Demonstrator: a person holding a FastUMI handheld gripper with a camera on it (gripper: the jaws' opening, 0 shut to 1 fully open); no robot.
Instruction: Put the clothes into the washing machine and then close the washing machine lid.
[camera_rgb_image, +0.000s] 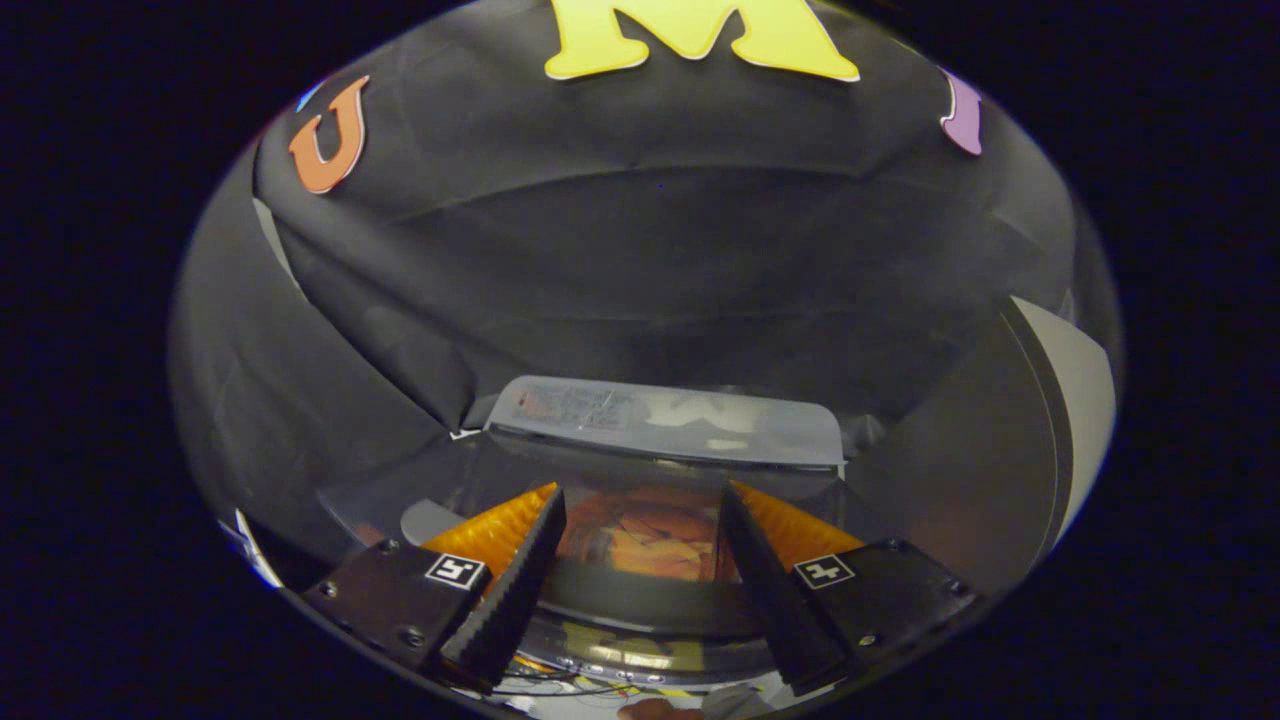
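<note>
Around you hangs the booth's black cloth wall (640, 250), creased and sagging, closing off the far side and both flanks; at the far right a pale panel (1085, 400) shows past the cloth. Below it sits one washing machine (400, 500), its single lid (665, 415) standing raised at the far side of the opening, translucent and catching reflections. One bundle of orange clothes (650, 535) lies down inside the drum, seen between your two fingers and just beyond them. The dark near rim (640, 600) of the opening crosses in front of the clothes. Your gripper (640, 510) holds its fingers wide apart, clamped on nothing, hovering over the opening.
</note>
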